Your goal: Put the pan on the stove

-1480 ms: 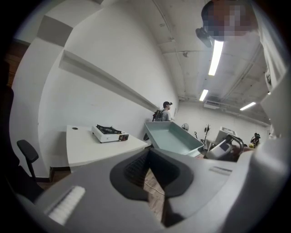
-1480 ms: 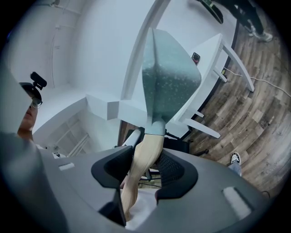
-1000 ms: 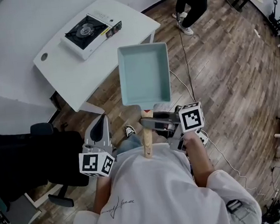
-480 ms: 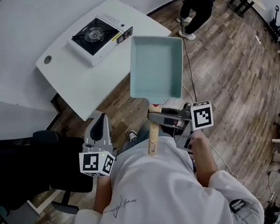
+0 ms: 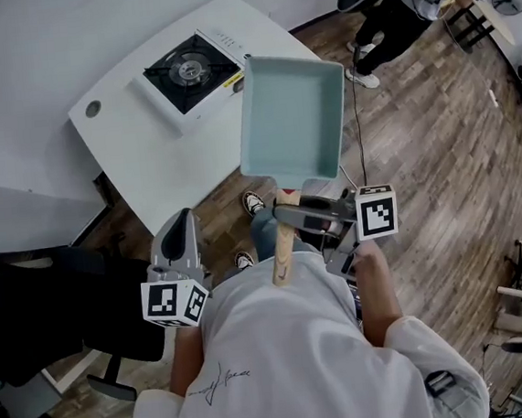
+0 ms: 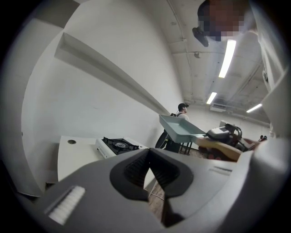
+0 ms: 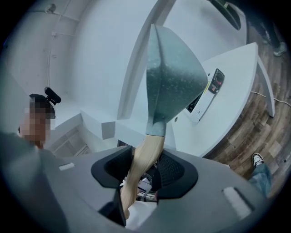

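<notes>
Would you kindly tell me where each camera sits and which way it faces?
Head view: on the person's head, facing down at pan, stove, table; shirt, arms, left gripper, right gripper show.
Left gripper view: on the left gripper, looking along its shut, empty jaws toward stove and pan.
Right gripper view: on the right gripper, looking along jaws clamped on the pan's handle; a shoe shows.
Shared: all three show pan and stove.

- Wood-plank floor (image 5: 438, 140) fills the right half of the head view, with a thin cable (image 5: 357, 121) trailing across it.
- White table (image 5: 137, 160) with rounded corners, upper left, against a plain white wall (image 5: 16, 52).
- Black chair (image 5: 68, 305) at the left edge.
- A standing person (image 5: 399, 16) in the upper right corner.
- Long ceiling strip lights (image 6: 226, 52) glow at the upper right of the left gripper view.
</notes>
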### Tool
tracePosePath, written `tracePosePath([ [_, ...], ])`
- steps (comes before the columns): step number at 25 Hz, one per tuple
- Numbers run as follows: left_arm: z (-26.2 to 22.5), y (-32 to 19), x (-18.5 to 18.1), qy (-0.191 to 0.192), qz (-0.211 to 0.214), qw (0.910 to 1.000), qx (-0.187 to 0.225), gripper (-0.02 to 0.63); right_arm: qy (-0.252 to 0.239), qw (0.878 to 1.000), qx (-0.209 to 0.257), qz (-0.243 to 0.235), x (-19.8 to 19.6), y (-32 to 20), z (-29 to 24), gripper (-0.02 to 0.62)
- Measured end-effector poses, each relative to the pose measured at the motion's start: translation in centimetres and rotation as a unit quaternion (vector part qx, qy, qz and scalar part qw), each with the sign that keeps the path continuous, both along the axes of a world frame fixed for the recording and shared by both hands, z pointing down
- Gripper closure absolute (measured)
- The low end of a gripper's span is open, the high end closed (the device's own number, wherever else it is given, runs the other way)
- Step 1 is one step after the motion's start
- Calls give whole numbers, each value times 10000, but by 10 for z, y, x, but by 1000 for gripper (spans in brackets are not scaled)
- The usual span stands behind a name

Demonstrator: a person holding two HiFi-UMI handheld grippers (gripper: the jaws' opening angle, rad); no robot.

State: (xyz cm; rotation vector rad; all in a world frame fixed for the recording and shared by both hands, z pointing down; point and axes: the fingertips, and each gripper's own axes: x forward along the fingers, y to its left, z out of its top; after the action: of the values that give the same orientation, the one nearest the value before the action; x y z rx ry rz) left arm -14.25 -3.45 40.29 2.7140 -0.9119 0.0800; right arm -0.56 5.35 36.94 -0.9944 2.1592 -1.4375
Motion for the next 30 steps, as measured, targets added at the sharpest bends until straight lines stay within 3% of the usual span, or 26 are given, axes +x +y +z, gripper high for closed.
tracePosePath([
  [10, -19, -73, 50, -53, -502, 9985, 212, 551, -16, 9982, 34, -604, 50, -89, -2, 431],
  [21, -7, -125, 101, -49, -1151, 9932, 148, 551, -161, 9891, 189, -1450, 90, -175, -2, 430],
  [27, 2, -116, 98, 35, -1753, 9845, 38, 551, 69, 9823, 246, -1854, 98, -180, 3, 428],
  [30, 5, -114, 92, -7, -2067, 9784, -63, 551, -77, 9776, 246, -2089, 100, -188, 3, 428],
])
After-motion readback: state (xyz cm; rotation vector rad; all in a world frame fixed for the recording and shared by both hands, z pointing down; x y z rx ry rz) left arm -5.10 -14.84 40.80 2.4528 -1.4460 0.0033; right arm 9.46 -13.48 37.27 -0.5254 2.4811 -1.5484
